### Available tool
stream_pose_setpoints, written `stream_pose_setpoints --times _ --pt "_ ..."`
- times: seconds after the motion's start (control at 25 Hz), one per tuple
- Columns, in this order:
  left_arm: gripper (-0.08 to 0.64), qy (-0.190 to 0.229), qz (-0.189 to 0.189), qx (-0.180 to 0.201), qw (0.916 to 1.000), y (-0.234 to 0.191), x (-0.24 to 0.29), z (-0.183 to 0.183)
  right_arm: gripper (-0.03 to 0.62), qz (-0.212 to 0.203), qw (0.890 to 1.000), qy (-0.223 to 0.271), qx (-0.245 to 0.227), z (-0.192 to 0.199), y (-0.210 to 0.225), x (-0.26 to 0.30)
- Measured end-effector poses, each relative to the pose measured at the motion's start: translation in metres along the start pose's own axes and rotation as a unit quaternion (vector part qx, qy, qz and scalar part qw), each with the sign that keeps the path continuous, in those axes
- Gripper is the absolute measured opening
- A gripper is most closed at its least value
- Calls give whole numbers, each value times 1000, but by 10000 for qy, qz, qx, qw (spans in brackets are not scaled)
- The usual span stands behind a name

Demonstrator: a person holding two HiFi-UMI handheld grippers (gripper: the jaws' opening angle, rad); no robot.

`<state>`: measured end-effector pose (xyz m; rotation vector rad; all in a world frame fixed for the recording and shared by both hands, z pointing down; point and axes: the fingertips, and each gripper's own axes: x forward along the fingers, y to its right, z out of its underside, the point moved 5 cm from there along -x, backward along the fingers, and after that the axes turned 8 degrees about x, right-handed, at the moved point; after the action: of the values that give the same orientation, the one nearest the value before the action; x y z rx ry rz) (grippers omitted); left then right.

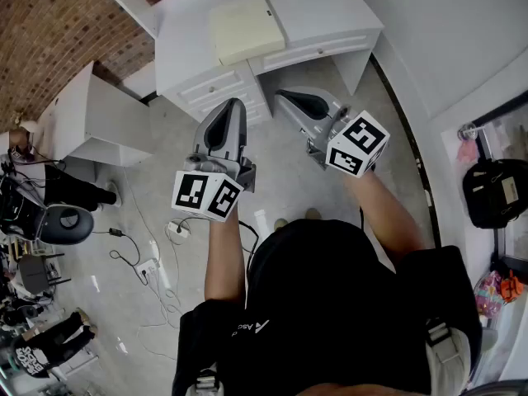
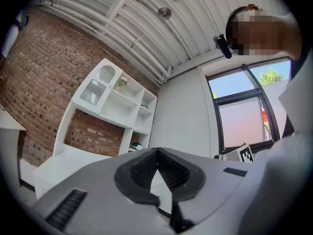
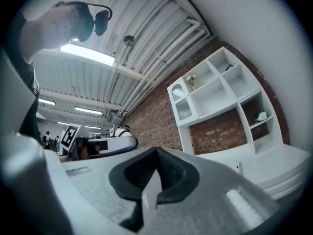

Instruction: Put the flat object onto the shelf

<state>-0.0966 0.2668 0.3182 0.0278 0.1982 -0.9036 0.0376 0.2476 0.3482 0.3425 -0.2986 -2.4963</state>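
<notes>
- Cream flat object (image 1: 246, 27) lies on the white desk (image 1: 330, 11), toward its left end, above the drawers (image 1: 216, 89); nothing touches it.
- White shelf (image 2: 117, 102) hangs on the brick wall (image 2: 39, 72) above the desk; from the right gripper view the same shelf (image 3: 220, 89) shows several open compartments; a small green item (image 3: 259, 115) sits in a lower one, too small to make out.
- Left gripper (image 1: 234, 104) is held up in front of the person, over the floor (image 1: 289, 176), its tip toward the desk; well apart from the flat object.
- Left gripper view: its jaws are closed, ribbed pads (image 2: 171, 168) meeting at the tip, nothing between them.
- Right gripper (image 1: 282, 96) is just beside the left one, also aimed at the desk and short of it.
- Right gripper view: these jaws are closed too, pads (image 3: 168, 173) together, empty.
- Each gripper carries a marker cube near the hand; the left cube (image 1: 206, 195) is lower in the head view, the right cube (image 1: 356, 143) higher.
- Both gripper views tilt upward, taking in the ceiling (image 3: 127, 58) and the shelf.
- Cables (image 1: 157, 262) trail over the floor to the person's left; a black bag (image 1: 495, 192) sits off to the right; a window (image 2: 244, 116) shows beside the shelf wall.
</notes>
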Motion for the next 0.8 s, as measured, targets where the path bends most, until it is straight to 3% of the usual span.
stream_pose_setpoints --times 0.44,0.8 --pt "-3 -134 -200 129 9996 5 43 14 0 -159 9998 -153 -26 -7 44 -10" --pt "-2 -217 -501 106 9985 -24 65 35 2 -105 9990 -423 58 11 87 0"
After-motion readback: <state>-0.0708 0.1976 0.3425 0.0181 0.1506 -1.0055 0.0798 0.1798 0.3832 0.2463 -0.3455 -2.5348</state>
